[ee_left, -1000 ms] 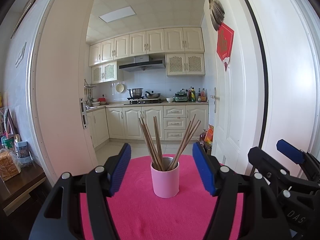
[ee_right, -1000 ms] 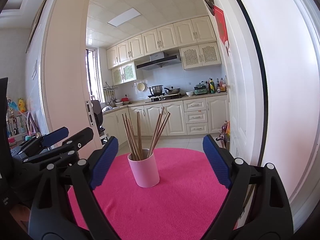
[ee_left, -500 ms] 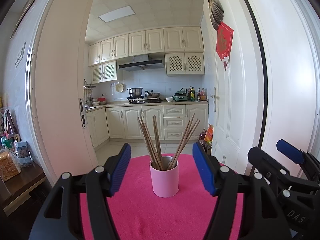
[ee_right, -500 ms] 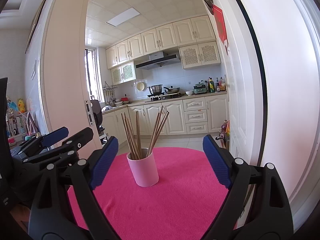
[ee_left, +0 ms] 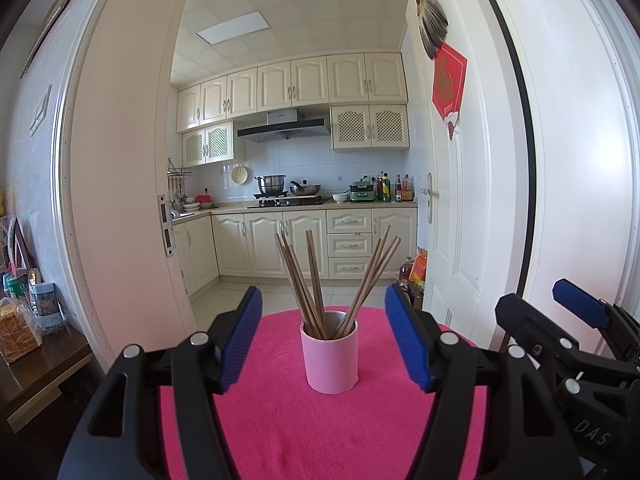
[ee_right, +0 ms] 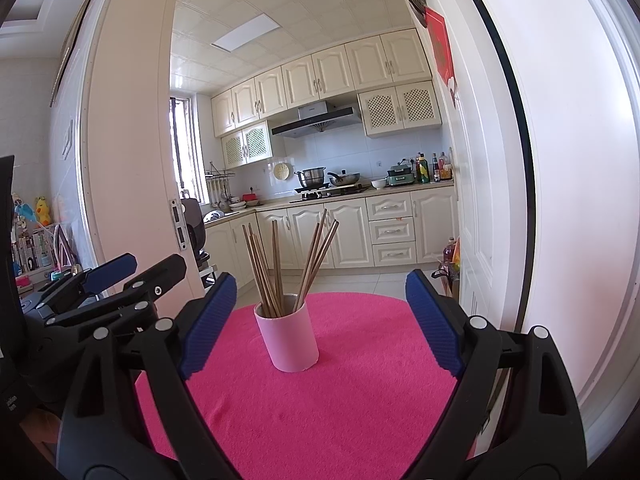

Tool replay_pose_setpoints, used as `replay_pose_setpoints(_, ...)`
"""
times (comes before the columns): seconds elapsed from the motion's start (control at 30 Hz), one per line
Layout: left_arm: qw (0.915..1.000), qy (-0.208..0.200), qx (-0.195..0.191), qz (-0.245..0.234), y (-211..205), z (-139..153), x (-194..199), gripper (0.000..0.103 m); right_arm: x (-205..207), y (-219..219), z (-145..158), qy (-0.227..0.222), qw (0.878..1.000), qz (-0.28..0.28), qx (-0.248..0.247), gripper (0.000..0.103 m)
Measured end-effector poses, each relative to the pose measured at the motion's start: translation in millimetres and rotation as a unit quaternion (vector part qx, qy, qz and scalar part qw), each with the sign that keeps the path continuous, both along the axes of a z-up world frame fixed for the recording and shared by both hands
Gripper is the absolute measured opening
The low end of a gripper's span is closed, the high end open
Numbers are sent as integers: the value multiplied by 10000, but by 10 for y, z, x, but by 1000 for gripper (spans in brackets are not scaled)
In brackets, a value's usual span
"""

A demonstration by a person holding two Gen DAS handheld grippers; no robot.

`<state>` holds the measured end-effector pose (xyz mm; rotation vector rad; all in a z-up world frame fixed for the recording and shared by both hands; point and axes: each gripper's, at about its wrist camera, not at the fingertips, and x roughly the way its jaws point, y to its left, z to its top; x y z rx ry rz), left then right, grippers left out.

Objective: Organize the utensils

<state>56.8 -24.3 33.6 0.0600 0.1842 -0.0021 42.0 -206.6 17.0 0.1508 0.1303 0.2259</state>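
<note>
Your left gripper sits low in the left wrist frame, blue pads spread wide, nothing between them but bare pink mat. Your right gripper is the same in its own view — jaws apart and empty. Neither touches anything.

Just past the pads, the pink cup stands upright on the mat, dead centre ahead of the left claw and apart from it. In the right wrist frame it sits a bit left of centre, closer to the left pad than the right.

The chopsticks stand in the cup with their long axis near vertical, fanning out to upper left and upper right above the rim.

So the left claw looks better lined up — straight in. A grab on the sticks probably calls for a reach above the rim, across the shafts. Far back, the kitchen cabinets fill the doorway.
</note>
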Motion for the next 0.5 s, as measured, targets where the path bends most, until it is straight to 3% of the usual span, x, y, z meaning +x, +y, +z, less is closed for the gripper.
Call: replay_pose_setpoints(0.5,10000,13,3,9,10,-28,3,64,-6,20,-15,21,10000,-8,5,85)
